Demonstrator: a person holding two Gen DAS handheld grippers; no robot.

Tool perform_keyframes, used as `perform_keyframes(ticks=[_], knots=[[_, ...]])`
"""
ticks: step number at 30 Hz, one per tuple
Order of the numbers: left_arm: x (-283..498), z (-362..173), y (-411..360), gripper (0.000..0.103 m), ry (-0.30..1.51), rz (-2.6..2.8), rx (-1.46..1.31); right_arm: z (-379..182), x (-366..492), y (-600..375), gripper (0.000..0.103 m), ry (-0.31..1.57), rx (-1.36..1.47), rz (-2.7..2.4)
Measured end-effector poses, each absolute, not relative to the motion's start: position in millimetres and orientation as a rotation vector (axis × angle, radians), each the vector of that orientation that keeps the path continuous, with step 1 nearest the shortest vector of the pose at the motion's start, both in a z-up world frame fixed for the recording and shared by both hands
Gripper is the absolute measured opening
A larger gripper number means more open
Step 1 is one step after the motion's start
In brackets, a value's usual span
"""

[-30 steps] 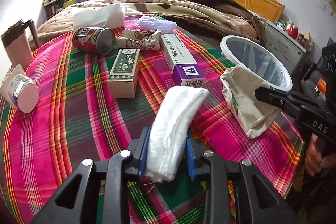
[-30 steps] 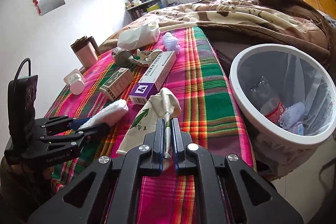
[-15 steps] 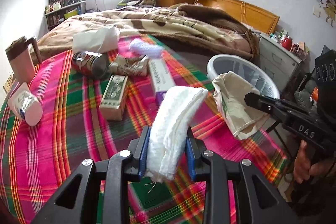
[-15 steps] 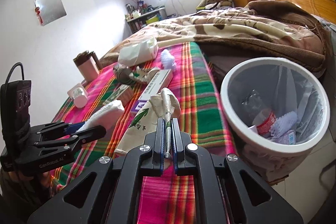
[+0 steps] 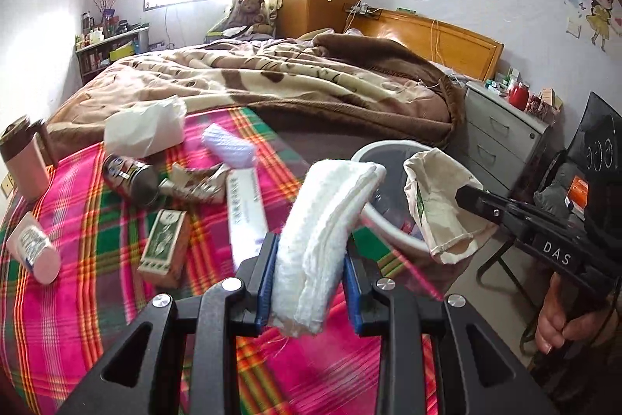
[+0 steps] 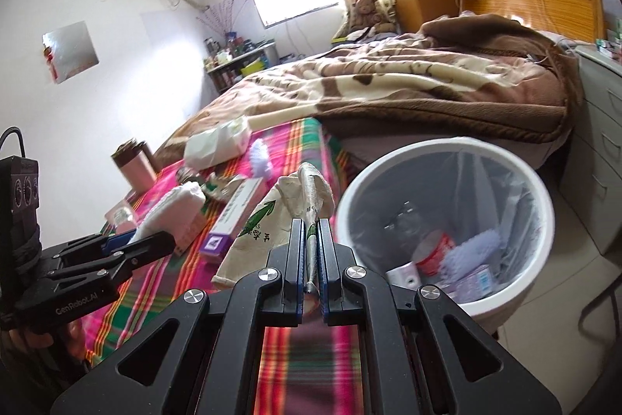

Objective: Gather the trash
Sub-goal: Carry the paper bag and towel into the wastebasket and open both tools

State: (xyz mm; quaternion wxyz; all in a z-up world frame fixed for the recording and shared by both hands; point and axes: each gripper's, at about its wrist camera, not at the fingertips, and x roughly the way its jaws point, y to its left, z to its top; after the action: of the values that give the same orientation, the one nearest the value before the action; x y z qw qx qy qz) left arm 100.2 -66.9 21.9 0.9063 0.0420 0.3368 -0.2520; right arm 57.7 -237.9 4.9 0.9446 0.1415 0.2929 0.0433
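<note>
My left gripper point(image 5: 309, 255) is shut on a folded white tissue wad point(image 5: 326, 220), held above the plaid bedspread point(image 5: 77, 298). My right gripper point(image 6: 310, 232) is shut on a crumpled beige paper bag point(image 6: 272, 220) with green print; in the left wrist view that bag point(image 5: 435, 197) hangs at the rim of the white trash bin point(image 5: 388, 228). The bin point(image 6: 505, 279), lined with clear plastic, stands beside the bed and holds a bottle, tissue and wrappers. In the right wrist view the left gripper point(image 6: 128, 244) holds the tissue wad point(image 6: 171, 209) to the left of the bag.
On the bedspread lie a purple-and-white box point(image 5: 245, 216), a green-printed box point(image 5: 163, 244), a tin can point(image 5: 132, 177), a crumpled wrapper point(image 5: 194, 183), a pink tube point(image 5: 33, 251), a white bag point(image 5: 144, 131) and a mug point(image 5: 23, 158). A grey nightstand point(image 5: 501, 135) stands behind the bin.
Both grippers rose off the bedspread with the tissue wad and the paper bag and shifted toward the bin. The grips are unchanged.
</note>
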Motion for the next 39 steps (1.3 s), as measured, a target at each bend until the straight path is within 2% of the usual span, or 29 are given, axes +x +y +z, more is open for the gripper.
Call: perform_keyframes(ticks=[25, 39], knots=[[127.4, 17.0, -177.2, 0.032, 0.712, -0.628, 0.117, 4.7, 66.6, -299.5, 0.006, 0.596, 0.233, -0.179], [141.2, 9.0, -211.2, 0.032, 0.747, -0.641, 0.130, -4.7, 74.4, -319.9, 0.006, 0.637, 0.209, -0.260]])
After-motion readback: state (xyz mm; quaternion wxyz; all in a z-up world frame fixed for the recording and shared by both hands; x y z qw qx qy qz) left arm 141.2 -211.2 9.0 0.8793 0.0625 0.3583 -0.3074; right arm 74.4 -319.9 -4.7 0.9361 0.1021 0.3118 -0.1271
